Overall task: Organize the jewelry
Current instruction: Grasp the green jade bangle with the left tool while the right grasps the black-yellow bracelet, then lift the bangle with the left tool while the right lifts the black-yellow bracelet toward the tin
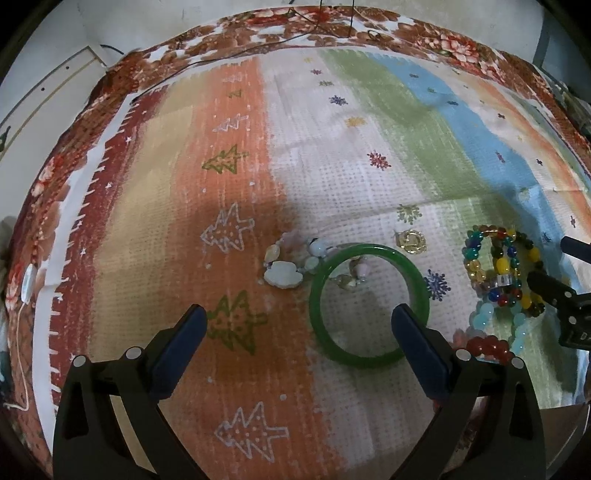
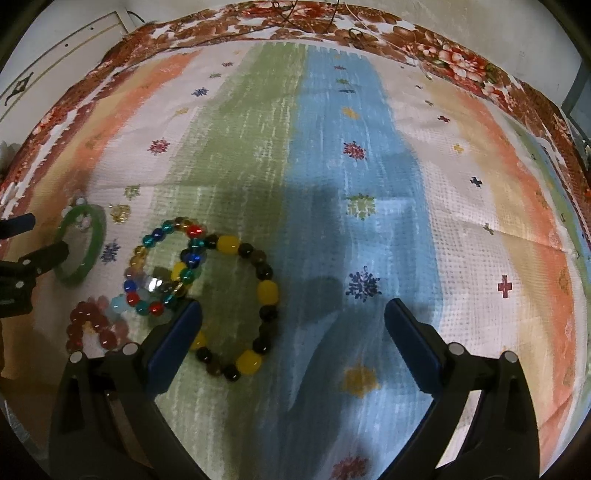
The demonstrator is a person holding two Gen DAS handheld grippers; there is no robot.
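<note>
A green bangle point(image 1: 369, 306) lies flat on the striped cloth. My left gripper point(image 1: 299, 317) is open, its right finger point(image 1: 417, 347) over the bangle's near right rim and its left finger out to the left. A pale stone bracelet point(image 1: 291, 262) lies just beyond the bangle, a small gold piece point(image 1: 410, 240) to its right. Several bead bracelets point(image 1: 502, 269) lie piled further right. In the right wrist view my right gripper point(image 2: 293, 314) is open; its left finger point(image 2: 177, 332) covers part of the yellow-and-dark bead bracelet point(image 2: 255, 295). The bangle shows at left point(image 2: 83, 245).
A striped cloth point(image 2: 351, 184) with snowflake prints covers a floral tablecloth point(image 1: 258, 22). Multicoloured point(image 2: 166, 266), red point(image 2: 88, 325) and pale blue bead bracelets overlap at the left. The other gripper's black frame point(image 1: 569, 295) shows at the right edge. A white cable point(image 1: 26, 288) hangs at far left.
</note>
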